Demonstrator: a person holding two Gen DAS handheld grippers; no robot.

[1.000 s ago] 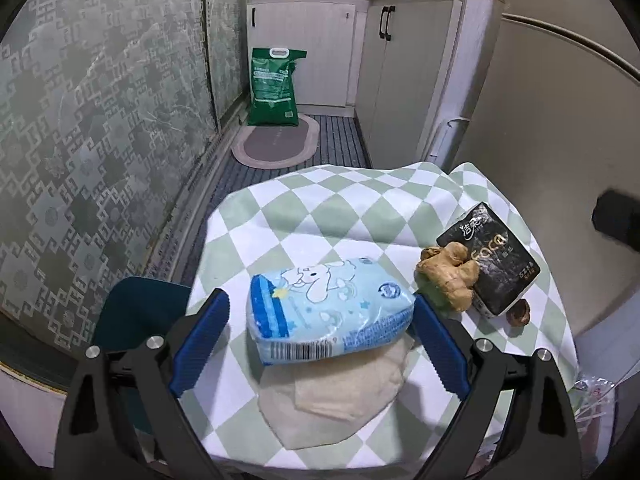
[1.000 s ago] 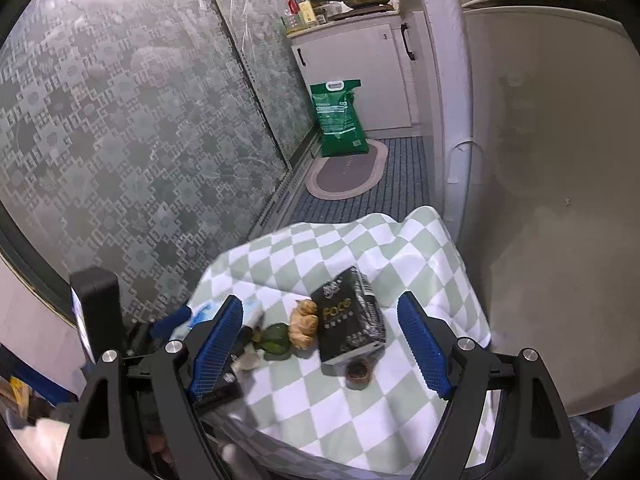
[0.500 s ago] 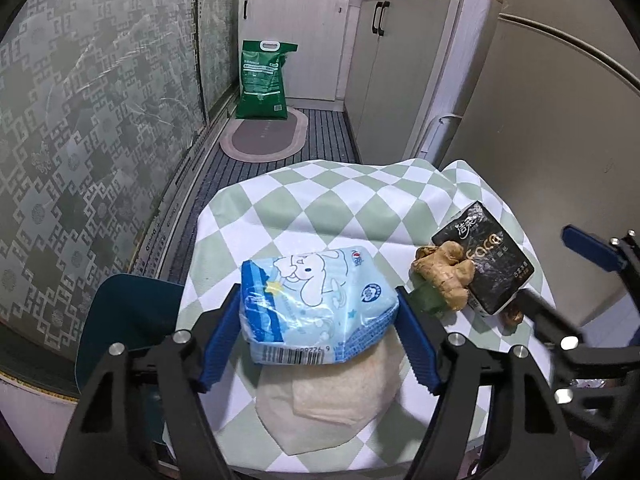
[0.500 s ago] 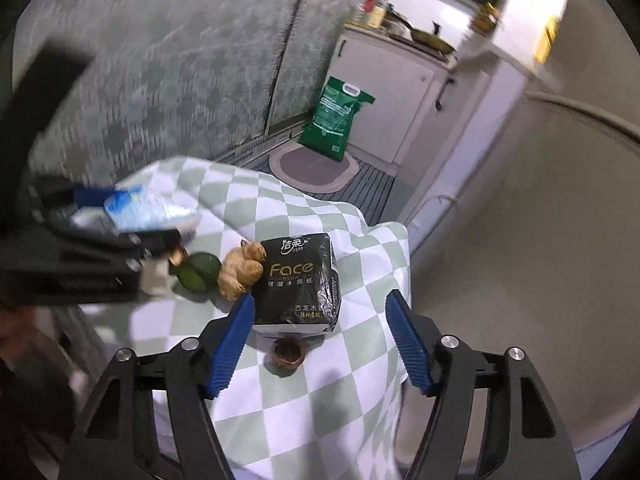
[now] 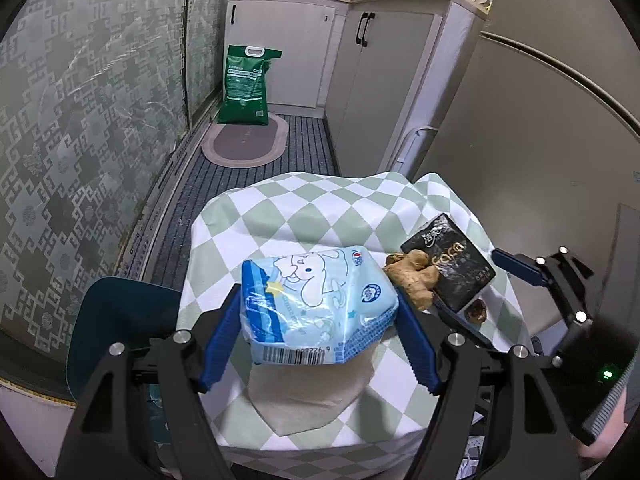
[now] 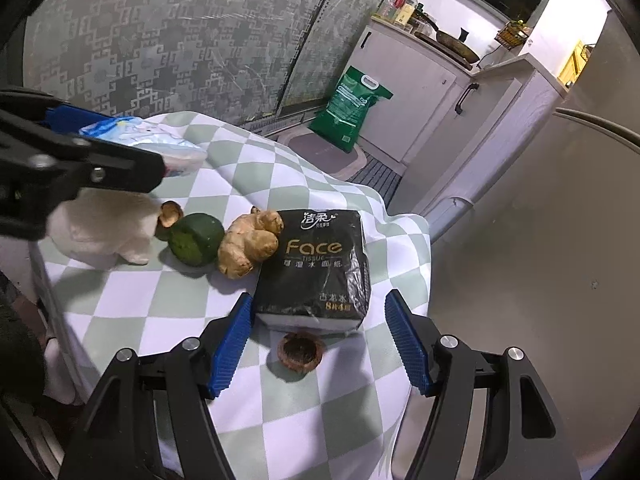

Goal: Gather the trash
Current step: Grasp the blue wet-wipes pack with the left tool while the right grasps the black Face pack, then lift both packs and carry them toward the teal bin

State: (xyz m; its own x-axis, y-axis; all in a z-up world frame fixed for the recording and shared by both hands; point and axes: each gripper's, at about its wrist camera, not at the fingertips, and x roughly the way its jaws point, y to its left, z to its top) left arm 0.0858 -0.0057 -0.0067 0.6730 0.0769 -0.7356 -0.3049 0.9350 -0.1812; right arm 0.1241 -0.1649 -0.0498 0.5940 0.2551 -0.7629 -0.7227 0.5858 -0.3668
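Observation:
A light blue packet with a cartoon dog [image 5: 316, 304] sits between the blue pads of my left gripper [image 5: 318, 302], which is shut on it above a crumpled beige paper [image 5: 312, 396]. My right gripper [image 6: 319, 298] is open. The near end of a black "Face" tissue pack [image 6: 316, 264] lies between its tips, with a gap at the right pad. A small brown shell [image 6: 300, 350] lies just below that pack. Ginger [image 6: 250, 248], a green round fruit [image 6: 195, 240] and a mushroom [image 6: 170, 214] lie to its left on the checked tablecloth [image 6: 280, 400].
A blue chair [image 5: 120, 320] stands at the table's left side. A patterned glass wall [image 5: 80, 120] runs along the left. A green sack [image 5: 246, 84] and an oval mat [image 5: 244, 148] are on the floor by white cabinets [image 5: 380, 80]. A pale curved appliance [image 5: 520, 140] stands close on the right.
My left jaws have closed onto the blue packet. My right gripper has rolled, come down to the black tissue pack and narrowed its jaws.

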